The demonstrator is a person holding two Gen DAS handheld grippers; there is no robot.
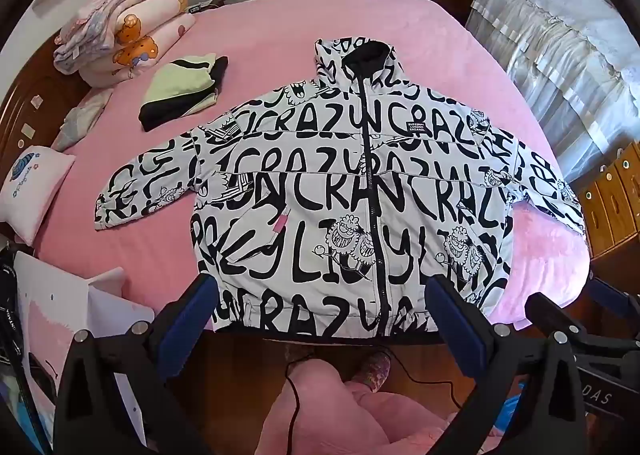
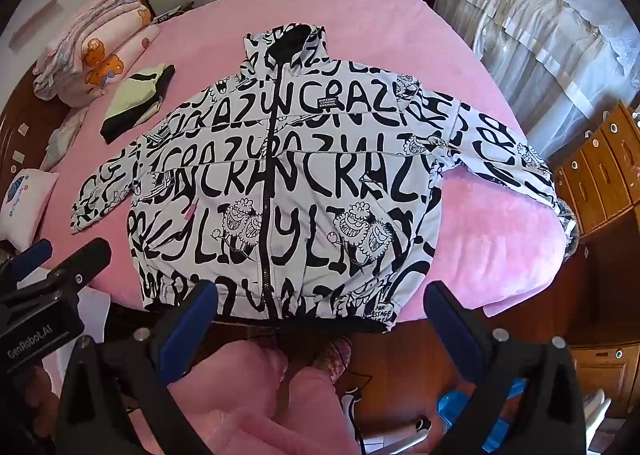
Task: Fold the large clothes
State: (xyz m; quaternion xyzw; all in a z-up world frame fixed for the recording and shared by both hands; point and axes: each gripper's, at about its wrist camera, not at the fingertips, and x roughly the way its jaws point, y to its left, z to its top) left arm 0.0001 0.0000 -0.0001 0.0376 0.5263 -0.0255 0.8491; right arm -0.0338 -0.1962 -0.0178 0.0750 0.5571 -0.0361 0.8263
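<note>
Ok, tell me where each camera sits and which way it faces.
Left wrist: on the left gripper, tilted down at the jacket on the pink bed; its open jaws, the right gripper's tip and the person's pink-clad legs show.
Right wrist: on the right gripper, tilted down at the jacket; its open jaws and the left gripper show.
Shared: jacket, bed, folded clothes.

Bright, perhaps daylit; strong fisheye bending, dark corners.

Left gripper (image 1: 320, 307) and right gripper (image 2: 320, 307) angled steeply downward, side by side, jaws spread fully wide, nothing between the blue pads (image 1: 188, 311).
</note>
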